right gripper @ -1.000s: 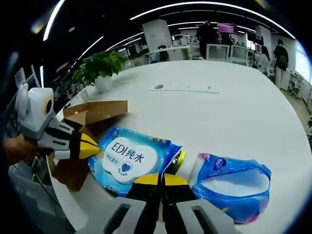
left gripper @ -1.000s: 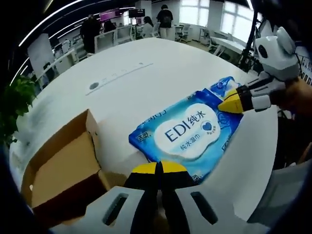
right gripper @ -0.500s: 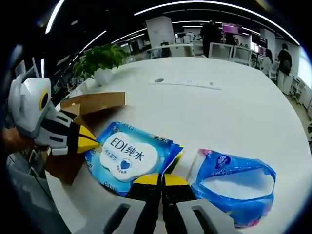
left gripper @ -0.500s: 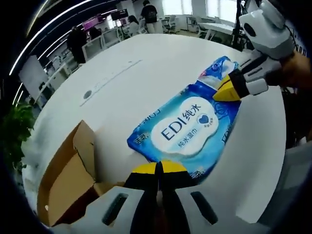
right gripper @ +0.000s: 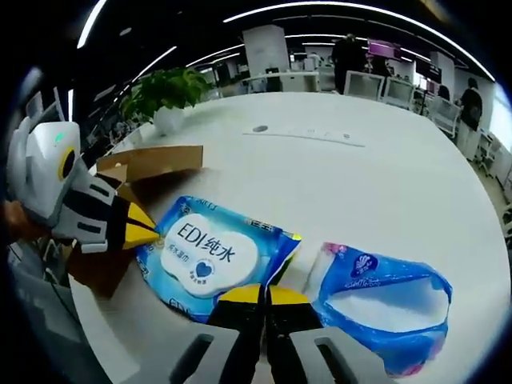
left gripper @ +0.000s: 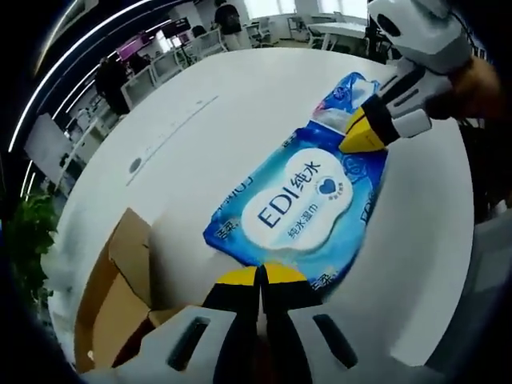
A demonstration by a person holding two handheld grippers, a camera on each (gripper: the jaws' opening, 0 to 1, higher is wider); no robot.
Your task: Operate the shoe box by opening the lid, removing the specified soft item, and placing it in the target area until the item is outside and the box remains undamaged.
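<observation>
Left gripper point(left gripper: 261, 276) and right gripper point(right gripper: 266, 294) both closed, yellow tips pressed together, pointing toward each other.

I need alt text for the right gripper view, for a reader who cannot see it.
Two closed yellow-tipped tools, right tool and left tool, pinch opposite edges of a blue EDI wet-wipes pack over a round white table, between an open brown cardboard box and a blue plastic tissue pack.

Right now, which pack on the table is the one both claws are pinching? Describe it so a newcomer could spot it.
On the round white table, beside the open cardboard shoe box, lies a flat blue wipes pack held between the left claw and the right claw. Unlike the blue tissue pack next to it, it has a white oval label reading EDI with a heart.
</observation>
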